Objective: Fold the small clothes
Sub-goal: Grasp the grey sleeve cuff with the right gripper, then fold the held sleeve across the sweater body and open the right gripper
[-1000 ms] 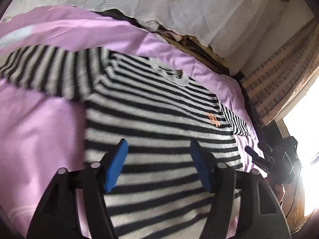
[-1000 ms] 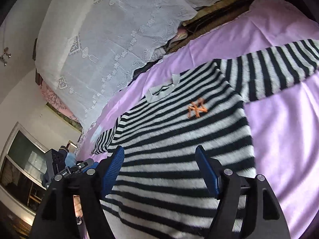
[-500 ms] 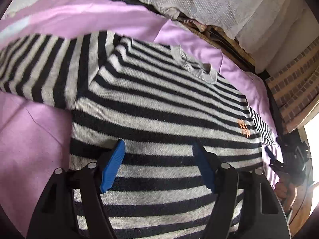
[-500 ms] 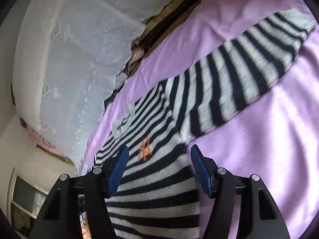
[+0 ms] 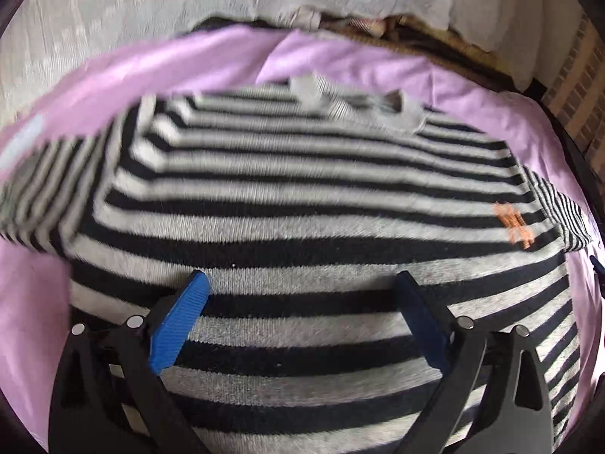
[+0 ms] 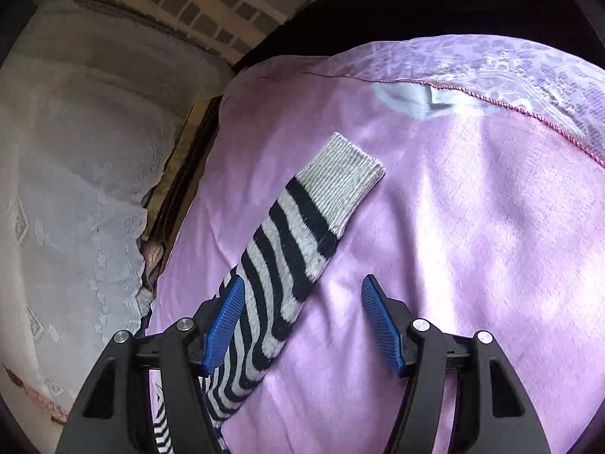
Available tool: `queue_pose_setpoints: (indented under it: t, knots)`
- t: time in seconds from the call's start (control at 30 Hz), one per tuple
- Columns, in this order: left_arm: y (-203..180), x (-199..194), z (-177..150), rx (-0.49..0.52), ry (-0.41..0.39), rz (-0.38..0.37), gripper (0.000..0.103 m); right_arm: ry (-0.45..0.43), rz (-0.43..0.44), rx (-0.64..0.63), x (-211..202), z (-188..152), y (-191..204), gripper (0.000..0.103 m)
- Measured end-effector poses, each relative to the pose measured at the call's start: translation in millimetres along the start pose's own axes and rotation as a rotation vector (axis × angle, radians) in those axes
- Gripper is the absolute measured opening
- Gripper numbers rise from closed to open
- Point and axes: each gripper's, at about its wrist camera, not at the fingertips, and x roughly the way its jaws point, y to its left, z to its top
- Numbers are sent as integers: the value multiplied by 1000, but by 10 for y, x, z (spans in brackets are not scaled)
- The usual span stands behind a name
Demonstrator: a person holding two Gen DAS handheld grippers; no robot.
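A small black-and-grey striped sweater [image 5: 302, 196] with a grey collar and an orange logo [image 5: 514, 225] lies flat, front up, on a pink bedspread [image 5: 340, 60]. My left gripper [image 5: 300, 283] is open and empty, hovering low over the sweater's body below the chest. In the right wrist view one sleeve [image 6: 287, 261] stretches out over the bedspread, ending in a grey ribbed cuff [image 6: 344, 178]. My right gripper [image 6: 300, 295] is open and empty above the sleeve's middle, its left finger over the sleeve's edge.
The pink bedspread [image 6: 472, 227] has a stitched hem and a patterned border [image 6: 529, 68] at the far right. White lace fabric [image 6: 68, 174] hangs along the bed's far side, with a brick wall [image 6: 196, 11] behind. A dark gap runs between bed and lace.
My left gripper has moved toward the sweater's middle, now facing the collar squarely. My right gripper has swung right, off the body and along the outstretched sleeve toward its cuff. Both stayed open.
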Motion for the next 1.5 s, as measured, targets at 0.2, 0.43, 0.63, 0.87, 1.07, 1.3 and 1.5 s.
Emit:
queue_pose_setpoints:
  t: [0.2, 0.43, 0.63, 0.87, 1.07, 1.3, 1.5]
  knots:
    - [57, -35, 9, -22, -25, -25, 98, -72, -36, 97, 304, 123, -146, 24]
    - [33, -20, 6, -15, -26, -18, 99, -195, 13, 83, 327, 39, -213, 8]
    - [74, -58, -27, -37, -38, -54, 99, -280, 96, -38, 11, -42, 69, 8]
    - [439, -383, 27, -73, -89, -56, 99, -312, 177, -202, -267, -240, 740, 8]
    - [1283, -660, 50, -197, -163, 73, 99, -266, 225, -384, -295, -555, 1542, 8]
    - [1931, -601, -108, -306, -107, 114, 99, -204, 289, -497, -190, -976, 2336, 8]
    - [1936, -534, -115, -249, -93, 176, 99, -128, 322, -567, 11, -1568, 2868, 8]
